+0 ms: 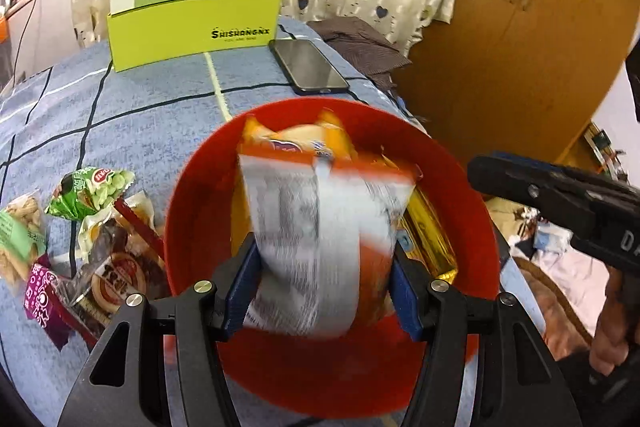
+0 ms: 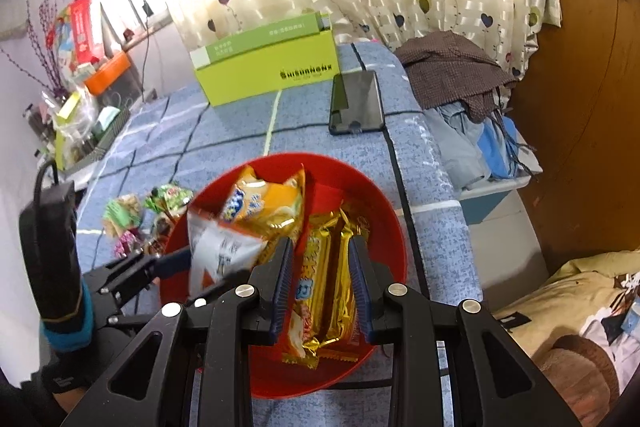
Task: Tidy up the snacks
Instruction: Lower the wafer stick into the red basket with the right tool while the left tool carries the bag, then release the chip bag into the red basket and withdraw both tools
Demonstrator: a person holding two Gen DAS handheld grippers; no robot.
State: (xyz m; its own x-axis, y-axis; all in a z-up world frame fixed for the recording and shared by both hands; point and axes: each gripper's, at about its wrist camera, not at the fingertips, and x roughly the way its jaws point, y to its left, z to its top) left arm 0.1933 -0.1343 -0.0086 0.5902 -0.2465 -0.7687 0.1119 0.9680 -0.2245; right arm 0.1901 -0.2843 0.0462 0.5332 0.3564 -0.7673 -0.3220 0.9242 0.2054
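Left tongs [image 1: 320, 291] clamped wide on orange-and-white snack bag [image 1: 320, 235], held over red bowl [image 1: 192, 195] near right edge of blue-checked bed [image 1: 140, 115]. Right tongs [image 2: 322, 287] narrowly parted, empty, above gold-wrapped bars [image 2: 332, 275] in bowl. Loose snack packets [image 1: 96, 227] left of bowl. Green box [image 1: 192, 23], phone [image 1: 308, 65] toward far edge.
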